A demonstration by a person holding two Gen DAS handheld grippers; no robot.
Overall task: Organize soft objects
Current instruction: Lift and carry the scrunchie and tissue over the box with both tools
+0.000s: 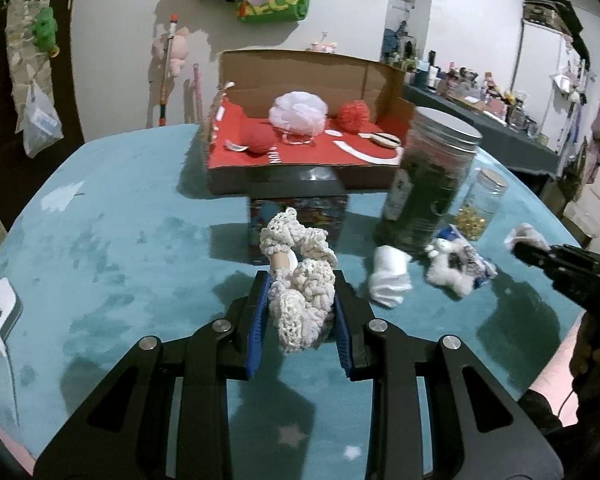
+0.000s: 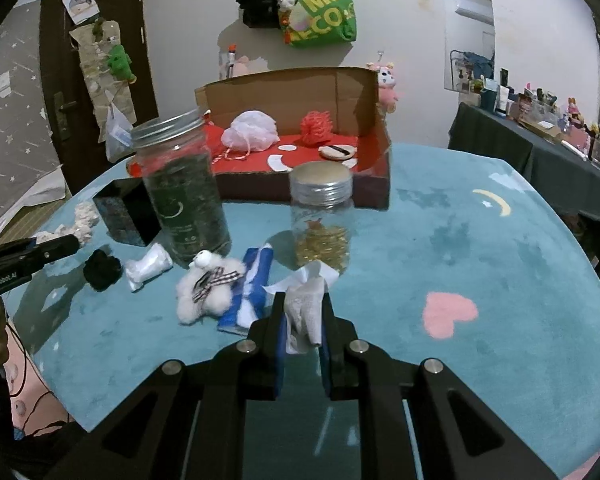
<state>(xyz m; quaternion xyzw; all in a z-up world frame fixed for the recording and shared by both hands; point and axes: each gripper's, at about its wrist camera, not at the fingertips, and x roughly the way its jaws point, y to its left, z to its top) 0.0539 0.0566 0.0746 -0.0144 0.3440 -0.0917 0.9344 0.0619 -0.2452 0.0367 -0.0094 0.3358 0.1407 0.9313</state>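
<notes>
Inside cardboard box [image 2: 356,92]: white pouf [image 2: 252,130], red pouf [image 2: 318,127] (both loose).

Big jar [image 2: 182,188] & small jar [image 2: 323,216] on teal mat [image 2: 480,264].

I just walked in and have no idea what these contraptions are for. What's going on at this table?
A person is tidying soft things with a handheld gripper in each hand. The left gripper is shut on a cream crocheted bundle; the right gripper is shut on a white cloth. A cardboard box behind already holds two puffs. A fluffy toy and two jars still sit on the teal table.
</notes>
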